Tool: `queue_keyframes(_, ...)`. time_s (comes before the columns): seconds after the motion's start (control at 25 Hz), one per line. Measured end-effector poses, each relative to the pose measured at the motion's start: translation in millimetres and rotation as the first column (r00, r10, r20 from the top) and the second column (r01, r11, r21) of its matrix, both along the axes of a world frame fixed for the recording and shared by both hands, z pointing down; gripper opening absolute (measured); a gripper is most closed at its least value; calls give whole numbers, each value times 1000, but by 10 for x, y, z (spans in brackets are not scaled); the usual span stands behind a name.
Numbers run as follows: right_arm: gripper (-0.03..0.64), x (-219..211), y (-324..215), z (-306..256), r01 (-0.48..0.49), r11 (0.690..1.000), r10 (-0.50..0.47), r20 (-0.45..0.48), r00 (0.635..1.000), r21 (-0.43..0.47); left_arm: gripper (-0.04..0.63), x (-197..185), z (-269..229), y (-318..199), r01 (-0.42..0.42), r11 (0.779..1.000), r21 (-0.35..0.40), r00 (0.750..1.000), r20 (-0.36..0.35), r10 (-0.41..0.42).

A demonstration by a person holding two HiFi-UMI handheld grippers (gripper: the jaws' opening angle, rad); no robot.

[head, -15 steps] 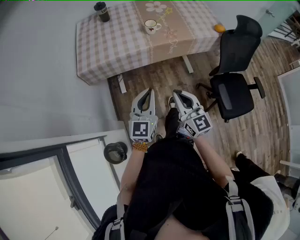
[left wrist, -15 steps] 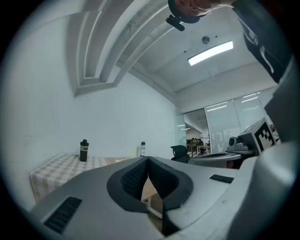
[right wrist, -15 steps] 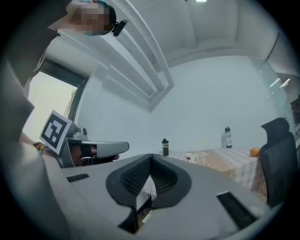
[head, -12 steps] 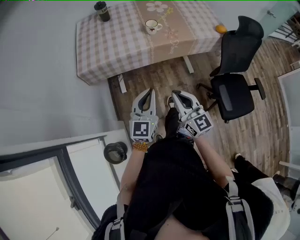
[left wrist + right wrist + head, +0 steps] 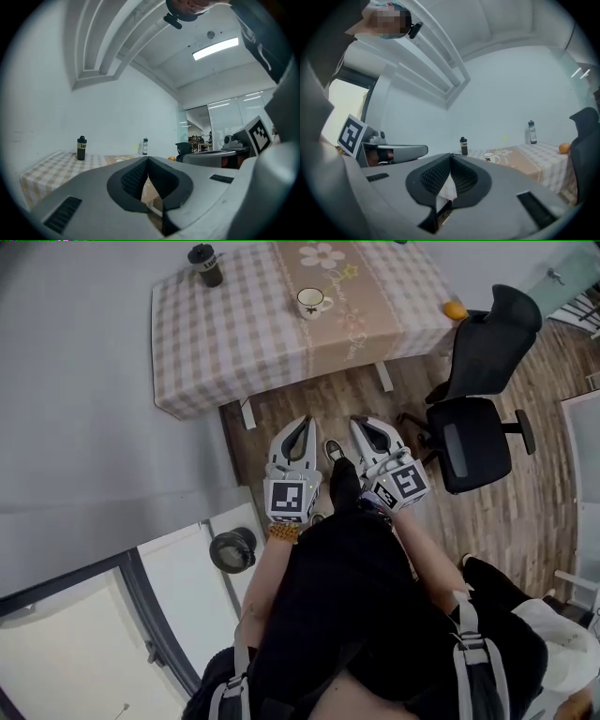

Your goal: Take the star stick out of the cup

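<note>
1. In the head view we hold the left tool (image 5: 302,420) and the right tool (image 5: 362,422) side by side in front of our body. Both are level and point toward the desk (image 5: 211,343), well apart from it, above the wooden floor (image 5: 314,399).
2. In the same view the cup (image 5: 309,302) stands on the beige runner near the middle of the desk. The star stick (image 5: 337,281) sits in it and leans out to the right, its yellow star over the runner. A dark bottle (image 5: 206,265) stands at the far left corner. An orange (image 5: 455,308) lies at the desk's right edge, near a black office chair (image 5: 473,423).
3. In the left gripper view the left tool (image 5: 146,159) is clenched, its pads meeting tip to tip with nothing between them. Beyond the tips the dark bottle stands on the checked cloth at the left and a clear bottle (image 5: 145,146) stands further right. The thin yellow star stick rises between them. The cup below it is too faint for us to make out well.
4. In the right gripper view the right tool (image 5: 450,155) is clenched too, and empty. Just right of its tips the cup stands on the desk with the star stick inside, slanting up to the right. The dark bottle is left of the cup; the clear bottle and the orange are further right. The left tool with its marker cube shows at the left edge.
</note>
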State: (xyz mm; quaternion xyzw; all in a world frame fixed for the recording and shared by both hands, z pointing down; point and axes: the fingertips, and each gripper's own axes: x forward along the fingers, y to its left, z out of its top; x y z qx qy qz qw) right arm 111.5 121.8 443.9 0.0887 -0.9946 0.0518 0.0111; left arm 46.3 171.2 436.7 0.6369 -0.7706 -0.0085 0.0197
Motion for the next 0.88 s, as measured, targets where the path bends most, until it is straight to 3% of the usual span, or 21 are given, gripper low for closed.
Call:
queue_keyframes(0.12, 6, -183, -235, 3, 10, 1000, -10, -10, 1000, -12, -9, -174, -9, -231, 12, 1000, -17, 1000, 22, -11)
queue_keyframes(0.28, 6, -424, -576, -40, 25, 1000, -25, -7, 1000, -19, -9, -315, -93, -578, 13, 999, -41, 994, 108, -9)
queue_keyframes(0.88, 6, -1112, -2069, -31, 42, 996, -44, -15, 999, -75, -8, -1072, 99, -1957, 65, 989, -134, 993, 103, -51)
